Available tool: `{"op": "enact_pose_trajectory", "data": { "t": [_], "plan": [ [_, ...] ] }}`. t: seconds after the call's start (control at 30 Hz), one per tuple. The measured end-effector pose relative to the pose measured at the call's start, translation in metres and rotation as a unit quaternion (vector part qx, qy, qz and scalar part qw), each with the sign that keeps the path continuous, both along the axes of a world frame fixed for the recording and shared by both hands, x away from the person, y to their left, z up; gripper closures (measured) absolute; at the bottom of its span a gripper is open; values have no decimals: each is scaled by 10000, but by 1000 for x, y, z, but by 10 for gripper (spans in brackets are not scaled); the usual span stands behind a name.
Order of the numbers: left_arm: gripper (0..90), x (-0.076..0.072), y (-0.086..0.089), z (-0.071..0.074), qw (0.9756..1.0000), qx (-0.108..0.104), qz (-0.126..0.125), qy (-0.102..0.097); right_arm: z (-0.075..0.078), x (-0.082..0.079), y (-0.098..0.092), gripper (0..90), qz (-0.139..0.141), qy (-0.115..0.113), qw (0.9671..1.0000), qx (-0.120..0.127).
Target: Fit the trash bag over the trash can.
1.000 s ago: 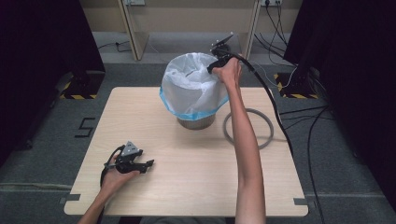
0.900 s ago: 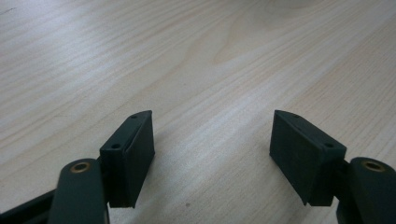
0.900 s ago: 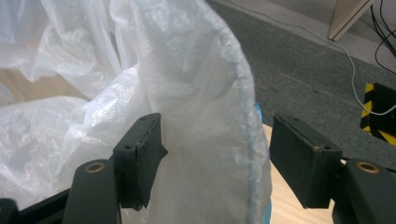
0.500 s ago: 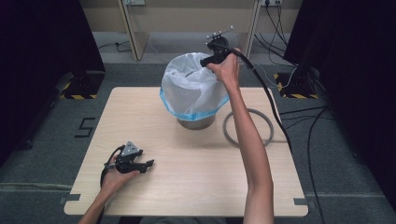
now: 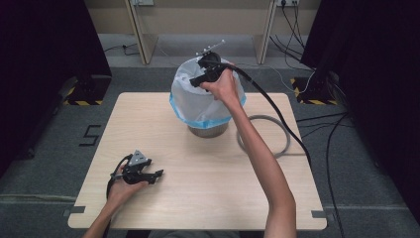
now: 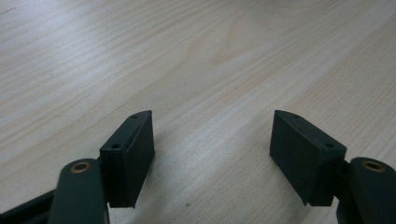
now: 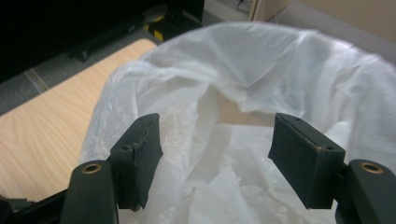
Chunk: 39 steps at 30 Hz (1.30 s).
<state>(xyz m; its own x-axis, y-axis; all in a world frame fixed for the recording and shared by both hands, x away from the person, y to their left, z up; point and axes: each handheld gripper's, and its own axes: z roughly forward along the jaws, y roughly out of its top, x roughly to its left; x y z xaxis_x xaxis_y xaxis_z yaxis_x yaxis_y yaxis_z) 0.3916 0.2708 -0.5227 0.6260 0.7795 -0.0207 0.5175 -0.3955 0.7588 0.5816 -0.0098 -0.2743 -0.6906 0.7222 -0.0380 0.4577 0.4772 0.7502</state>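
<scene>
A round bin point(image 5: 208, 131) lined with a white plastic bag point(image 5: 205, 101) edged in blue stands at the back middle of the wooden table point(image 5: 198, 198). My right gripper point(image 5: 194, 82) hovers over the bag's mouth, jaws open with nothing between them. In the right gripper view the gripper point(image 7: 215, 158) looks down into the crumpled bag point(image 7: 261, 70). My left gripper point(image 5: 156, 174) rests on the table at the front left, open. Bare wood lies between the jaws of that gripper point(image 6: 212, 149) in the left gripper view.
A grey cable loop point(image 5: 285, 144) lies on the table to the right of the bin. The right gripper's black cable point(image 5: 277, 111) trails off the table's right side. Dark equipment and floor cables stand around the table.
My right hand has moved left from the bag's right rim to over its mouth. The left hand has stayed still.
</scene>
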Motion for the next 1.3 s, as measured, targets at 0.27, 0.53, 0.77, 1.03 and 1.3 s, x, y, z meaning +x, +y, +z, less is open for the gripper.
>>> {"op": "enact_pose_trajectory", "data": {
  "t": [0.27, 0.53, 0.77, 1.03, 1.3],
  "plan": [
    [298, 0, 0, 0, 10000, -1, 2, -1, -9, 5, 3, 335, 51, 316, 9995, -40],
    [298, 0, 0, 0, 10000, -1, 2, -1, 1, -5, -10, 348, 4, 67, 9999, -110],
    [298, 0, 0, 0, 10000, -1, 2, 1, -13, -7, -16, 344, 145, 112, 9990, -404],
    [299, 0, 0, 0, 10000, -1, 3, -1, 3, -1, -29, 344, 97, 105, 9998, 147],
    [298, 0, 0, 0, 10000, -1, 4, -2, 23, 11, -64, 334, -695, -366, 9968, 144]
  ]
}}
